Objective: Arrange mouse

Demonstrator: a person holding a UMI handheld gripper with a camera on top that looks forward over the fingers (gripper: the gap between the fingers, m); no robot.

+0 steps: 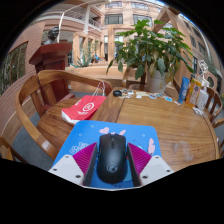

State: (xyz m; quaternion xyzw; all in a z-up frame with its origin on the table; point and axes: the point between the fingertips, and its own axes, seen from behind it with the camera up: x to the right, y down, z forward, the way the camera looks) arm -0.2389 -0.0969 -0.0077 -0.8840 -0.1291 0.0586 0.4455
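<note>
The mouse (pixel 112 158) lay at lower centre of the frame on a blue pad (pixel 108 135), between the fingers of the gripper (pixel 111 166). Magenta showed at either side of it, so the fingers stood apart, not clamped on it. Its long axis ran straight up the frame, away from the camera; I could not tell which end was the front. To do this step well, I judged the fingers should close evenly on its flanks, keeping it square to the pad.
</note>
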